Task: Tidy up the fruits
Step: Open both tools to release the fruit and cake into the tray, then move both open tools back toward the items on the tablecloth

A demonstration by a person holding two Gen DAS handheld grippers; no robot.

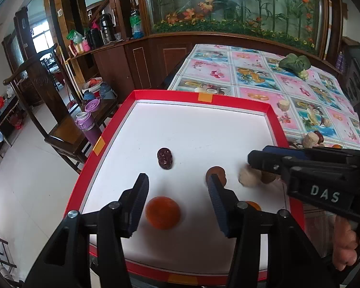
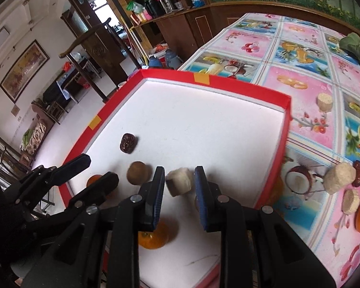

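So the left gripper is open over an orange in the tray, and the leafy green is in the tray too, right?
Not quite: the leafy green lies out on the tablecloth, well beyond the tray, as the left wrist view shows. The left gripper is indeed open over an orange in the tray.

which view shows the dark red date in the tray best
The left wrist view: the date lies unobstructed on the white floor of the tray, ahead of the open left tongs. The right wrist view also shows it, but more to the side.
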